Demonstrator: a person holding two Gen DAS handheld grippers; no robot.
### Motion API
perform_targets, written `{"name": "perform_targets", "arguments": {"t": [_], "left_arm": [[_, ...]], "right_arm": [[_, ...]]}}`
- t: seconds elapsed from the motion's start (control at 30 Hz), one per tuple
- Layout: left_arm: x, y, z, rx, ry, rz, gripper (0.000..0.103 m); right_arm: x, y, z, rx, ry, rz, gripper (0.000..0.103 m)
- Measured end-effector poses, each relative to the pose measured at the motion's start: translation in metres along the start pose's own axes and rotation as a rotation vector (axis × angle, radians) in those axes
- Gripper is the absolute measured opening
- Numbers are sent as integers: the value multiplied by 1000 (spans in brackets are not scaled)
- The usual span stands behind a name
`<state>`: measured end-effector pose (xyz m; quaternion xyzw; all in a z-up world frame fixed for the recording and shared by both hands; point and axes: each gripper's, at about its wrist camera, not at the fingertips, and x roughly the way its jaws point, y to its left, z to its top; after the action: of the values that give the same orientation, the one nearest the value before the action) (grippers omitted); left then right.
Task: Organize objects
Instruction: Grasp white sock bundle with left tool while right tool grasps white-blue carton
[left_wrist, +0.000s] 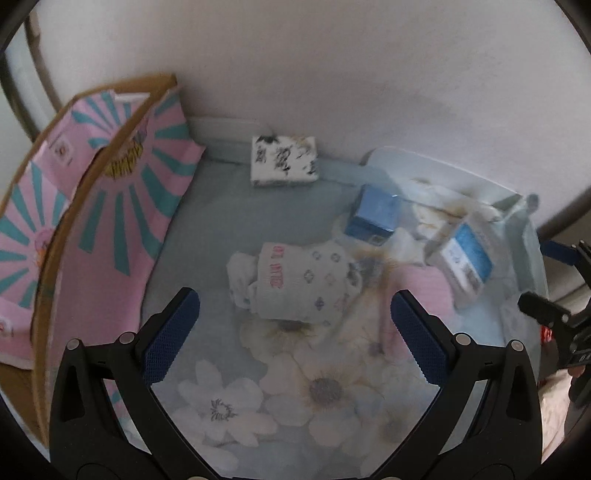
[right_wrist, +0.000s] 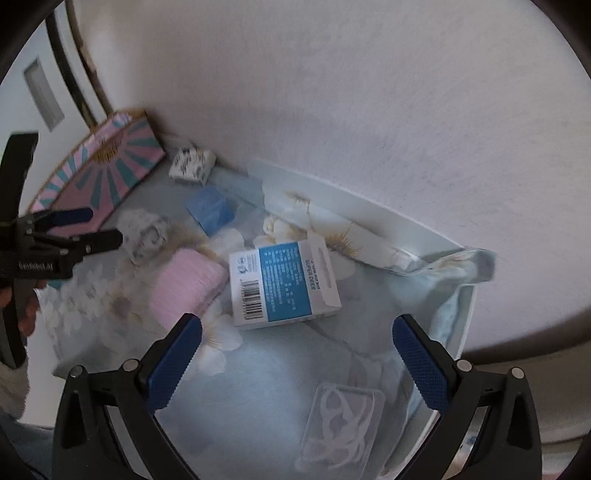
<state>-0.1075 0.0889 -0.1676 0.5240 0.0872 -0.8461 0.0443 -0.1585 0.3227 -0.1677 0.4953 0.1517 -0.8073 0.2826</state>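
Observation:
My left gripper (left_wrist: 295, 332) is open and hangs just in front of a rolled white patterned sock (left_wrist: 295, 280), nothing between its blue pads. My right gripper (right_wrist: 297, 354) is open wide, just short of a white and blue carton (right_wrist: 284, 284) that lies flat with its barcode showing. A folded pink cloth (right_wrist: 184, 291) lies between the sock (right_wrist: 146, 230) and the carton (left_wrist: 461, 258). A small blue box (left_wrist: 373, 214) stands behind them. A clear case of floss picks (right_wrist: 340, 424) lies under my right gripper. Each gripper shows at the edge of the other's view.
Everything rests on a floral cloth (left_wrist: 321, 391) lining a white tray (right_wrist: 369, 210) against a white wall. A tall pink and teal cardboard box (left_wrist: 92, 221) stands at the left. A black-and-white patterned pack (left_wrist: 284, 160) sits in the far corner.

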Motion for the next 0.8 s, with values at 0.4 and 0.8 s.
{"name": "perform_targets", "arguments": {"t": [0.4, 0.8], "left_arm": [[40, 2, 7, -34, 26, 19, 103], [55, 3, 4, -23, 62, 31, 78]], "right_arm": [[58, 7, 9, -83, 66, 9, 103], [68, 12, 14, -125, 87, 21, 84]]}}
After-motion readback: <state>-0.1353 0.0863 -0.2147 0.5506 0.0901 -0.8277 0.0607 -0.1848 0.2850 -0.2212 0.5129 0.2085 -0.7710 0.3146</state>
